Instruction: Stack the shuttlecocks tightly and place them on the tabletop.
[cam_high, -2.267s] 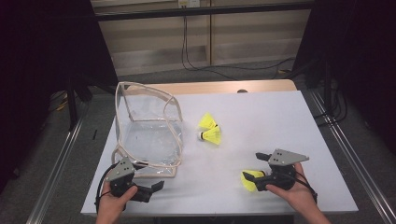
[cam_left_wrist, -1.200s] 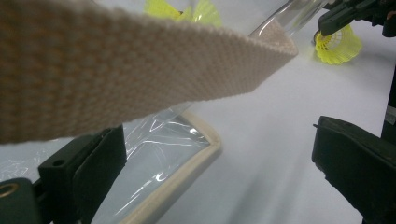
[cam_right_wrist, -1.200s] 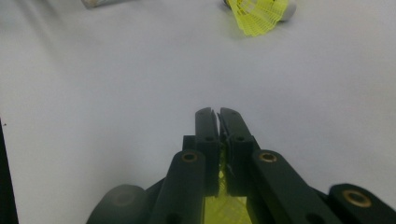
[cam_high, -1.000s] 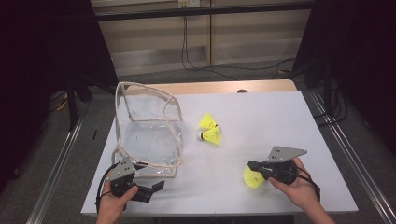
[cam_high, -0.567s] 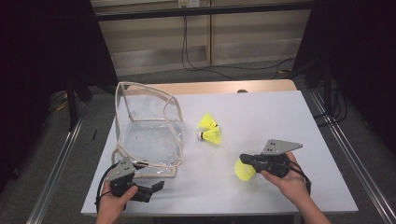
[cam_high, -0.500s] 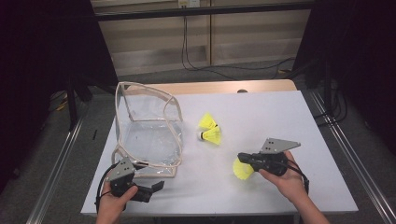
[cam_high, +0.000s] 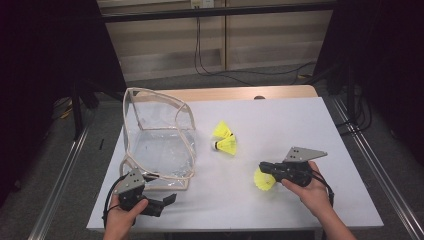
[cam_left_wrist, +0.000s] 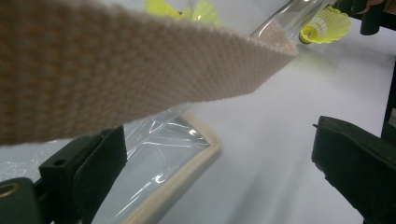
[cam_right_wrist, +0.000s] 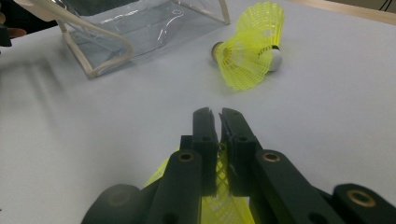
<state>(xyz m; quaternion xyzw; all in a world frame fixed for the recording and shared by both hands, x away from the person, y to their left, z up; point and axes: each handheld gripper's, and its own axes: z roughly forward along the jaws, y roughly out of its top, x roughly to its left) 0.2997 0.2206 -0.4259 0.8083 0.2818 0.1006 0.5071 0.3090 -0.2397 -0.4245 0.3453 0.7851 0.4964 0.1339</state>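
At the left of the white worktop (cam_high: 300, 130) stands a clear plastic bag (cam_high: 157, 145) with cream webbing trim, its mouth held up and open. The left claw (cam_high: 167, 200) sits at the bag's near corner, low on the worktop in the person's left hand (cam_high: 122, 217). In the left gripper view its two black jaws stand wide apart, with a cream strap (cam_left_wrist: 116, 60) of the bag crossing close above them and the bag's trimmed edge lying between them on the surface; the pads press on nothing.

Near the middle of the worktop, just right of the bag, two yellow shuttlecocks (cam_high: 225, 139) lie touching one another, their skirts overlapping and their cork tips pointing opposite ways in the right gripper view.

Further right and nearer the person, the right claw (cam_high: 263, 169) points leftward, held in the right hand (cam_high: 312, 192). Its jaws are nearly together and clamped on the mesh skirt of a third yellow shuttlecock (cam_high: 263, 180), which hangs under the jaw tips, just above the worktop. In the right gripper view the yellow mesh is pinched in the narrow slit between the jaws and spreads out beneath them. This shuttlecock is well apart from the bag and near the lying pair.
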